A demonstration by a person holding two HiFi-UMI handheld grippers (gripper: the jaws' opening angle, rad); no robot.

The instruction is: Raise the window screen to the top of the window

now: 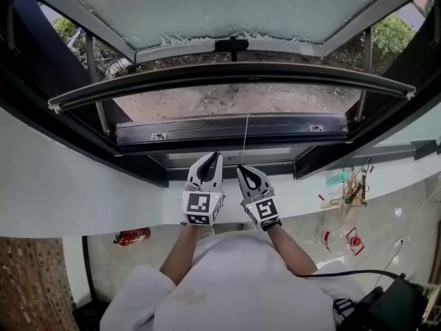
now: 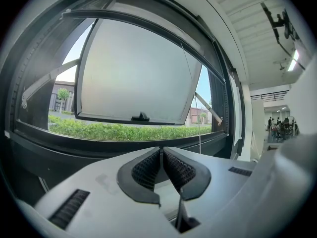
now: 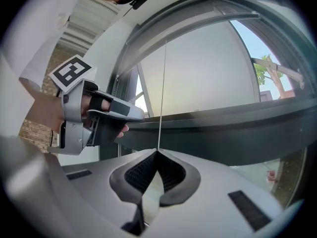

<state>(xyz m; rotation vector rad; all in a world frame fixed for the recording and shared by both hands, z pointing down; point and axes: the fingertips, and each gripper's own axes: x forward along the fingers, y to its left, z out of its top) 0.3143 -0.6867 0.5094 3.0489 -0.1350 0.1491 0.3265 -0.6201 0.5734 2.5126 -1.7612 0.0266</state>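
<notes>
A thin white pull cord point(image 1: 245, 140) runs up from my right gripper point(image 1: 240, 167) toward the dark curved bar point(image 1: 227, 74) across the window opening. The right gripper is shut on this cord point(image 3: 163, 93), which comes out of the tips of its closed jaws point(image 3: 157, 152). Just to its left, my left gripper point(image 1: 215, 156) points at the window, shut with nothing between its jaws point(image 2: 162, 150). From the left gripper view the cord point(image 2: 199, 129) hangs off to the right. The frosted sash point(image 1: 227, 9) with a black handle point(image 1: 232, 45) is swung outward. The left gripper point(image 3: 136, 115) shows beside the cord.
A white sill wall point(image 1: 83, 192) runs under the dark window frame point(image 1: 227, 133). Below on the floor lie a red extinguisher point(image 1: 132, 236) at left and cables and small items point(image 1: 351, 188) at right. A black bag point(image 1: 393, 302) sits at lower right.
</notes>
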